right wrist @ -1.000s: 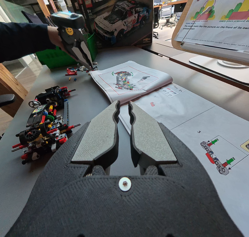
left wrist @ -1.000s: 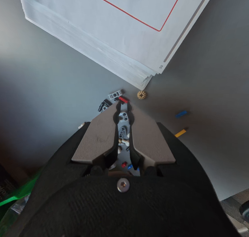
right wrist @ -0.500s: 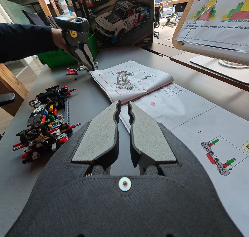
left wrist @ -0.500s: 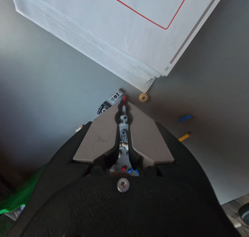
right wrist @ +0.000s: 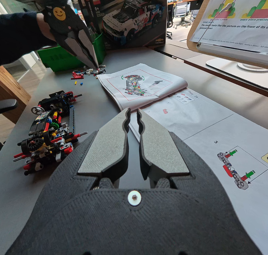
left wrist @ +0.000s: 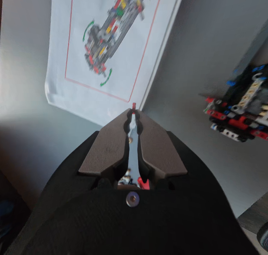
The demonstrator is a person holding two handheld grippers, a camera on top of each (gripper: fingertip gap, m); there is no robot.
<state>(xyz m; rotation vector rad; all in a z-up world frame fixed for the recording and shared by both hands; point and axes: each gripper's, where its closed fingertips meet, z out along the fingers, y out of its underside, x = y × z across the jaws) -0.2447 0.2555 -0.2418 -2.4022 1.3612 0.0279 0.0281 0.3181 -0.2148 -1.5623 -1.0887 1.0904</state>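
My left gripper is shut on a small red pin that sticks out past its fingertips, lifted above the corner of the open instruction booklet. It also shows in the right wrist view, held by a hand in a dark sleeve, tips just above a pile of small loose parts. My right gripper hovers over the grey table at the booklet's near edge; its fingers stand slightly apart with nothing between them.
A partly built model car chassis lies at the left and shows at the right in the left wrist view. A green bin and the set's box stand behind. A large printed sheet covers the right. A board on a stand is far right. There is about 30 cm between the tips of the two grippers.
My left gripper closed on the red pin among the loose parts, then lifted and swung with it over the booklet's corner. My right gripper narrowed slightly and stayed in place.
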